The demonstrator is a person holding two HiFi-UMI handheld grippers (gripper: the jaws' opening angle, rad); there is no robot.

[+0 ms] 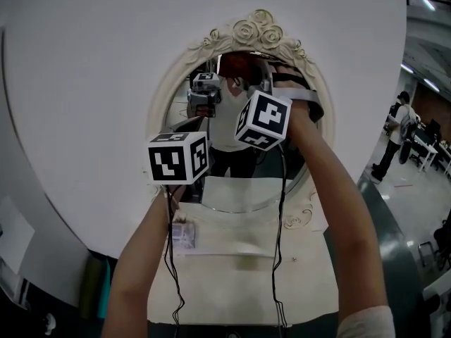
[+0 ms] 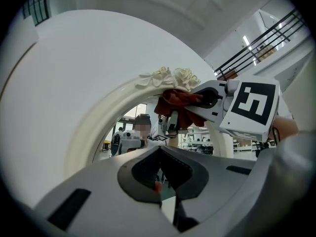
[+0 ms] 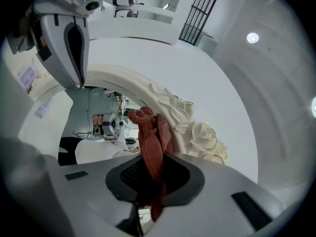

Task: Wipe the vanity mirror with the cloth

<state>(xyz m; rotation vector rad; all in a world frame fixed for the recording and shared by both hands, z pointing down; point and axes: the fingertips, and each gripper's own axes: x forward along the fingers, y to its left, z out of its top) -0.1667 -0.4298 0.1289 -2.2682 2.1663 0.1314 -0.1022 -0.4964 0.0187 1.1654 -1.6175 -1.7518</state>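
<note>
The oval vanity mirror (image 1: 236, 187) has a cream frame with carved roses (image 1: 257, 29) at its top. A red cloth (image 1: 238, 65) is pressed on the glass just under the roses. My right gripper (image 3: 150, 173) is shut on that cloth (image 3: 151, 139), which bunches out ahead of the jaws against the upper edge of the mirror (image 3: 94, 127). My left gripper (image 2: 159, 171) is lower and to the left, shut with nothing held, facing the glass (image 2: 129, 132). From there the cloth (image 2: 177, 101) and the right gripper's marker cube (image 2: 253, 102) show at upper right.
A large white round panel (image 1: 106, 62) backs the mirror. Below it is a cream vanity top (image 1: 232, 287) with a small tag (image 1: 182, 235). Black cables (image 1: 278, 245) hang from both grippers. A person (image 1: 394, 134) stands far off at the right.
</note>
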